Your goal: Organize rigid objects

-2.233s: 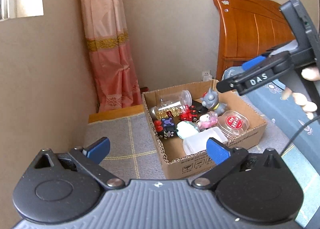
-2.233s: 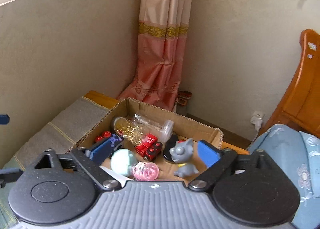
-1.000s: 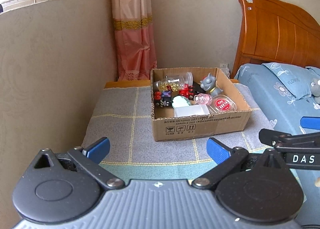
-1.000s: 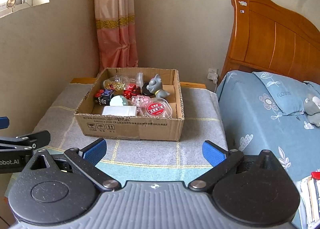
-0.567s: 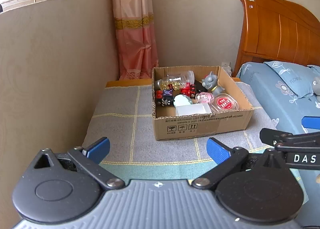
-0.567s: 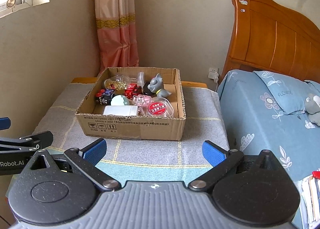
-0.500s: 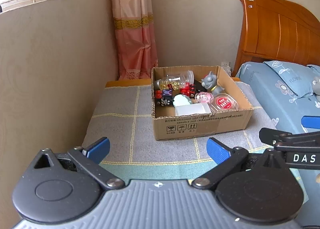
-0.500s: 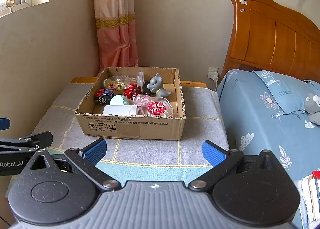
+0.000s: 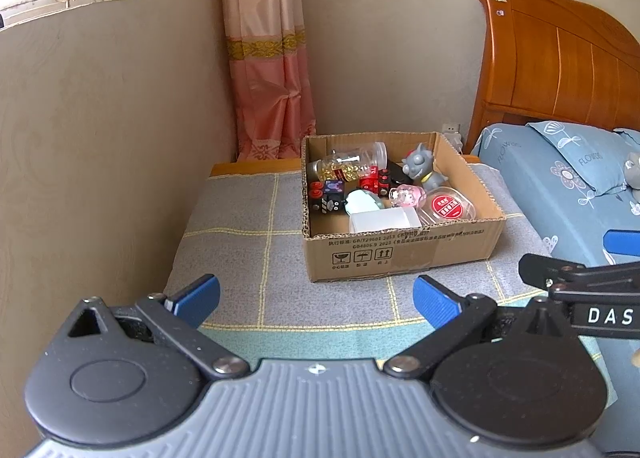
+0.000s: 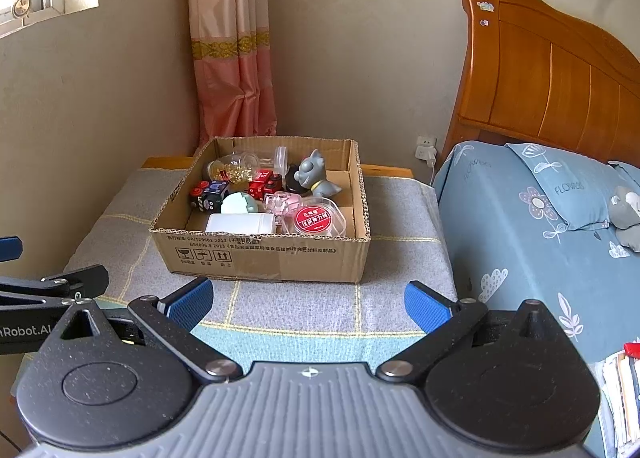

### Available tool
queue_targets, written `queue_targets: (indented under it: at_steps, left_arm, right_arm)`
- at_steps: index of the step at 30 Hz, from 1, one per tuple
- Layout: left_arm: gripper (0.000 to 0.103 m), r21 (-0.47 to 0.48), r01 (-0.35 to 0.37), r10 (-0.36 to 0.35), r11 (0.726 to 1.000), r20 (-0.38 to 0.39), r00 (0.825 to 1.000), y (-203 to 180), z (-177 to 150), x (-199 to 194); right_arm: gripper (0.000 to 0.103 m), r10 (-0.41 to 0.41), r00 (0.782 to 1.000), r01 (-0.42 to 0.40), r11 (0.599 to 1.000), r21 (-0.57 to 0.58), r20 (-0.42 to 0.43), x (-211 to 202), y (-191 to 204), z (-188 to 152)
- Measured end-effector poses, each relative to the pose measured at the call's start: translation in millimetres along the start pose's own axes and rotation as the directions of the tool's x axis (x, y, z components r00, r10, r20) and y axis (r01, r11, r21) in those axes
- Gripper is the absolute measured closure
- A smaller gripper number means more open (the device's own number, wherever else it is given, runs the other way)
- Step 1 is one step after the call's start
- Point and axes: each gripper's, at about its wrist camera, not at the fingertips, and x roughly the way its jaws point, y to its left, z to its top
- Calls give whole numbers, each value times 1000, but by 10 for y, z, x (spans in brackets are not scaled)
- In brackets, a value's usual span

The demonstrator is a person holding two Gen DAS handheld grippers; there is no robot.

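Observation:
A cardboard box (image 9: 400,254) (image 10: 264,254) stands on a grey checked cloth. It holds a grey cat figure (image 9: 422,172) (image 10: 316,176), a clear jar with gold bits (image 9: 352,162) (image 10: 240,166), a red toy car (image 10: 264,182), dark dice cubes (image 10: 208,194), a mint ball (image 10: 239,203), a white block (image 10: 240,224), a pink clear toy (image 10: 284,202) and a red-lidded round tub (image 9: 448,206) (image 10: 316,220). My left gripper (image 9: 316,300) and right gripper (image 10: 308,300) are both open and empty, held back in front of the box.
A bed with blue floral bedding (image 10: 540,226) and a wooden headboard (image 10: 560,90) lies to the right. A pink curtain (image 10: 232,58) hangs behind the box. A wall (image 9: 100,146) runs along the left. A grey plush (image 10: 626,214) lies on the bed.
Both grippers have pulled back from close over the box to a distance in front of it. In the last half second almost nothing moves.

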Motion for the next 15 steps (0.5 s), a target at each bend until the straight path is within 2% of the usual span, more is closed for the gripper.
queue_targets:
  at_steps: [15]
  left_arm:
    - [1, 1, 1, -1, 1000, 1, 1000, 0, 5, -5]
  right_arm:
    - [0, -2, 1000, 2, 1000, 1, 1, -8, -2, 6]
